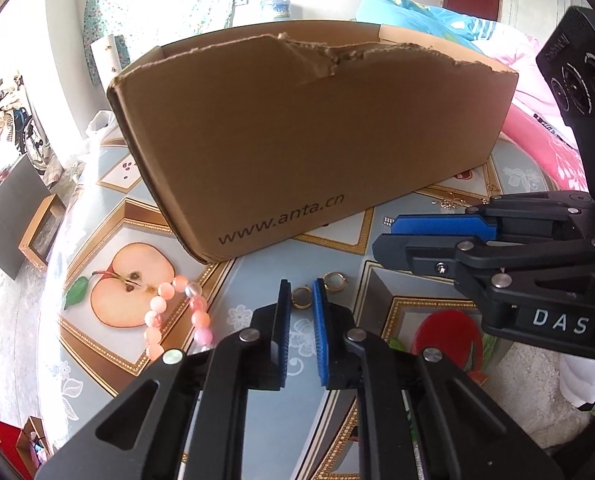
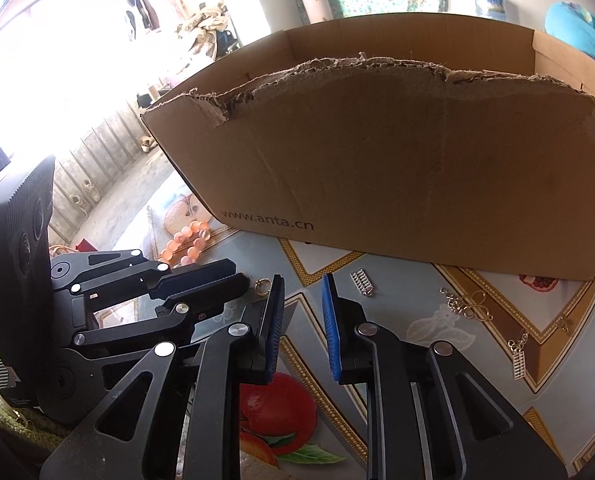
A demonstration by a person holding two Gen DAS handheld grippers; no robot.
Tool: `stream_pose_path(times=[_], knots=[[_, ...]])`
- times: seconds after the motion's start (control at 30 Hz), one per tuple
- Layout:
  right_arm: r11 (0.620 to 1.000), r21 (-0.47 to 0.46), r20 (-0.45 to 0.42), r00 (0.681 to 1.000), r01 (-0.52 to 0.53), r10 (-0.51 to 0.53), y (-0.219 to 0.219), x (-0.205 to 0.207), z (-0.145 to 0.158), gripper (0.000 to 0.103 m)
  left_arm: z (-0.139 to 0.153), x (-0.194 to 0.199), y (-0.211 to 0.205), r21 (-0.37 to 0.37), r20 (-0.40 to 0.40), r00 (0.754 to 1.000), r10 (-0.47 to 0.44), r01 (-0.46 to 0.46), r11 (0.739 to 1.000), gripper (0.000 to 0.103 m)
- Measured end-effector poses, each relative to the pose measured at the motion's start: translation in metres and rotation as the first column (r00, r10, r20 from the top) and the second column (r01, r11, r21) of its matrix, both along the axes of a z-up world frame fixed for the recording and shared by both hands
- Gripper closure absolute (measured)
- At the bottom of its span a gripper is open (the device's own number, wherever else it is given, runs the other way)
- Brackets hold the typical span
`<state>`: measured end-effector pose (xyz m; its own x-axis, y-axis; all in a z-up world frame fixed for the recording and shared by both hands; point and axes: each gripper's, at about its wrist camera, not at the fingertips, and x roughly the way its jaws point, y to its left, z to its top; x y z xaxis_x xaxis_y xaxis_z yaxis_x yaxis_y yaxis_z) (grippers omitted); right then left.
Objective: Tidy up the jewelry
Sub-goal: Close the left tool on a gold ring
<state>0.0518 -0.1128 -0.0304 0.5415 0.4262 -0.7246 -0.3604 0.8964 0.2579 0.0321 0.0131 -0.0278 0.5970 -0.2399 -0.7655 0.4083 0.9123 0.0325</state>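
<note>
My left claw [image 1: 300, 300] is spread a little, holding nothing, with a gold ring [image 1: 301, 297] lying on the table [image 1: 257, 280] just past the gap between its pads. A second ring [image 1: 332, 281] sits just right of it, low centre of the left view. The bead bracelet [image 1: 177, 316] lies at lower left, over the printed apple. My right claw [image 2: 302, 304] is likewise parted and empty; in its view a silver spring clasp [image 2: 362, 282] lies just ahead, a chain [image 2: 467, 303] further right, and another piece [image 2: 517, 356] at the right edge. The box [image 2: 377, 160], torn along its rim, stands behind everything.

I judge the rings light, hard and slick: lying flat on a glossy cloth, they may skate away if I pinch carelessly, so I would close across the outer edges, pads low. The bracelet looks heavier and floppy; I'd take one bead squarely and let the rest hang. The chain will droop and snag, so grip near its middle.
</note>
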Motion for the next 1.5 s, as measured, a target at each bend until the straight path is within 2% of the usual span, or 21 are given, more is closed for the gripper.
stream_pose_path(times=[0.13,0.23,0.47,0.63,0.87,1.1,1.13,1.23,1.5], knots=[[1.0,-0.005,0.011,1.0,-0.004,0.004,0.001,-0.003,0.001,0.084,0.0,0.0,0.0,0.002,0.005,1.0,-0.005,0.005,1.0,0.094],[1.0,-0.008,0.011,1.0,-0.009,0.009,0.003,-0.004,0.001,0.084,0.0,0.0,0.001,0.004,0.006,1.0,-0.006,0.006,1.0,0.099],[0.999,-0.036,0.024,0.999,-0.031,0.032,0.011,-0.005,-0.002,0.082,0.003,0.0,0.011,-0.004,-0.01,1.0,0.016,-0.016,1.0,0.099],[0.999,-0.026,0.008,1.0,-0.025,0.026,0.012,-0.002,-0.005,0.082,0.012,-0.004,0.017,-0.047,-0.01,1.0,0.013,-0.014,0.999,0.099],[1.0,-0.027,0.01,1.0,-0.014,0.014,0.01,-0.003,-0.003,0.082,0.001,0.001,0.013,-0.048,-0.05,0.999,0.013,-0.015,0.999,0.099],[1.0,-0.019,0.008,1.0,0.001,-0.001,0.006,-0.004,-0.004,0.082,0.0,0.003,0.009,-0.035,-0.041,0.999,0.019,-0.021,0.999,0.099],[1.0,-0.017,0.009,1.0,0.002,-0.002,0.006,-0.005,-0.004,0.082,0.001,0.003,0.009,-0.034,-0.039,0.999,0.022,-0.023,0.999,0.097],[1.0,-0.011,0.011,1.0,0.002,-0.002,0.004,-0.008,-0.004,0.082,0.006,0.002,0.009,-0.031,-0.028,0.999,0.03,-0.03,0.999,0.085],[1.0,0.004,0.013,1.0,0.007,-0.007,-0.003,-0.01,-0.004,0.082,0.0,0.004,0.0,0.009,-0.03,0.998,0.051,-0.051,0.999,0.084]])
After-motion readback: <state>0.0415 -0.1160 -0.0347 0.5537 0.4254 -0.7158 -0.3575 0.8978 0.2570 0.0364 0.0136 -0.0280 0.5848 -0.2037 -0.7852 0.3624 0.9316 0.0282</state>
